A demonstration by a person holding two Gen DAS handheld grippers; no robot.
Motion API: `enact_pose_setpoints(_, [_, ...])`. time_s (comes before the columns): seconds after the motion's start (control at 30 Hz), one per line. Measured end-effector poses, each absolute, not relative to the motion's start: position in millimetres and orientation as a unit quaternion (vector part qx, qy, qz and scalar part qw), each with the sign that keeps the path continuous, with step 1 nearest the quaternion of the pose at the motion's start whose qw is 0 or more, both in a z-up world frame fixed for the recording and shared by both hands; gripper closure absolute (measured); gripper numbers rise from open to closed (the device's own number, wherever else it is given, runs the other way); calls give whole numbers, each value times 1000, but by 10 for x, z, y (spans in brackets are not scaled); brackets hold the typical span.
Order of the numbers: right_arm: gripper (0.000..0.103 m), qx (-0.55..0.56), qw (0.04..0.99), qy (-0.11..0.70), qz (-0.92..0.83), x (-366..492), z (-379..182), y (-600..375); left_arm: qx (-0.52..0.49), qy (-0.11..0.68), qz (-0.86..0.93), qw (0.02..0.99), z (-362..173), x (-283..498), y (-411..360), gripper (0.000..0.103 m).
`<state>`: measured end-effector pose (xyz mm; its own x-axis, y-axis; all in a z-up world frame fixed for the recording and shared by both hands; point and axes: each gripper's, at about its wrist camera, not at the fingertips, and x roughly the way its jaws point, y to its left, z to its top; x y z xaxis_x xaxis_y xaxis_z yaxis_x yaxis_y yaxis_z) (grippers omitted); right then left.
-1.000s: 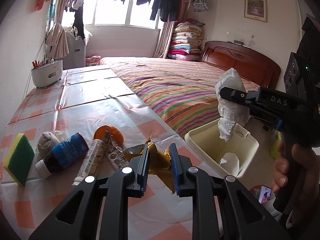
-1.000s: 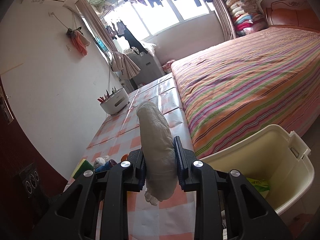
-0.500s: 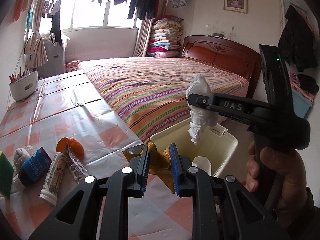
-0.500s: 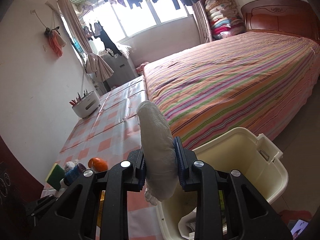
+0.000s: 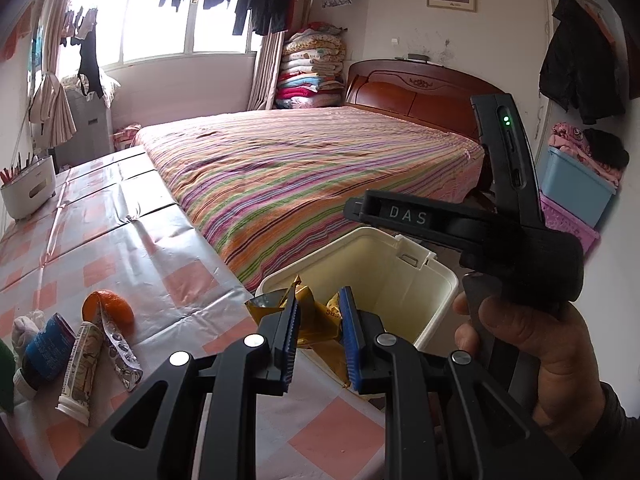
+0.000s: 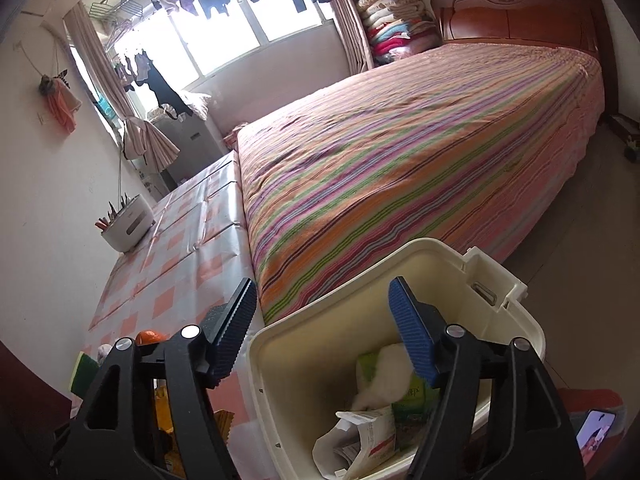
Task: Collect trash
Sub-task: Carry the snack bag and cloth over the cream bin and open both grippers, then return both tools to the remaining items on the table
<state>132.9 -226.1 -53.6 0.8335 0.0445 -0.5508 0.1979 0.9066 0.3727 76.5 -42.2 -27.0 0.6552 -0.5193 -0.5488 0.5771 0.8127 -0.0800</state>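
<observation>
– Bin contents? 
– Cream trash bin (image 6: 516, 316) under spread right gripper (image 6: 320, 320): one white wad (image 6: 384, 376), green pack, paper carton. 
– Left? 
– Left gripper (image 5: 319, 320) pinching one gold wrapper (image 5: 312, 320) at bin's rim.

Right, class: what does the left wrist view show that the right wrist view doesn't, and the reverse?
Left wrist only: the left claw shut on a gold wrapper, a hand, tubes.
Right wrist only: the open right claw above the bin's trash, a white wad and carton.
Both: bin, bed, orange.
</observation>
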Motion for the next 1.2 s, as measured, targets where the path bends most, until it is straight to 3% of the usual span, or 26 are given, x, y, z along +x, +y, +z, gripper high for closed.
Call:
enact_pose_setpoints(0.27, [33, 275, 939, 200, -49, 955, -264, -2485, 55, 290, -312, 903, -267, 833, -566, 83])
enact_pose_setpoints(0.37, [24, 293, 943, 146, -65, 742, -129, -2609, 62, 291, -318, 900, -270, 880, -677, 83])
enact_pose_setpoints(0.43, [24, 301, 943, 125, -71, 652, -85, -2671, 67, 294, -322, 897, -281, 918, -763, 83])
enact_pose_setpoints(0.8, [24, 321, 937, 127, -60, 716, -163, -2667, 128, 297, -327, 888, -431, 1093, -1240, 80])
enact_pose_setpoints(0.9, [24, 323, 936, 126, -61, 710, -184, -2682, 132, 295, -319, 891, -456, 1125, -1269, 69])
enact_pose_setpoints(1.07, [24, 322, 936, 134, -57, 718, -218, -2700, 144, 295, -299, 896, -488, 1161, -1254, 33])
enact_pose_setpoints(1.2, [23, 316, 937, 141, -53, 764, -220, -2655, 149, 285, -289, 902, -445, 1104, -1073, 32])
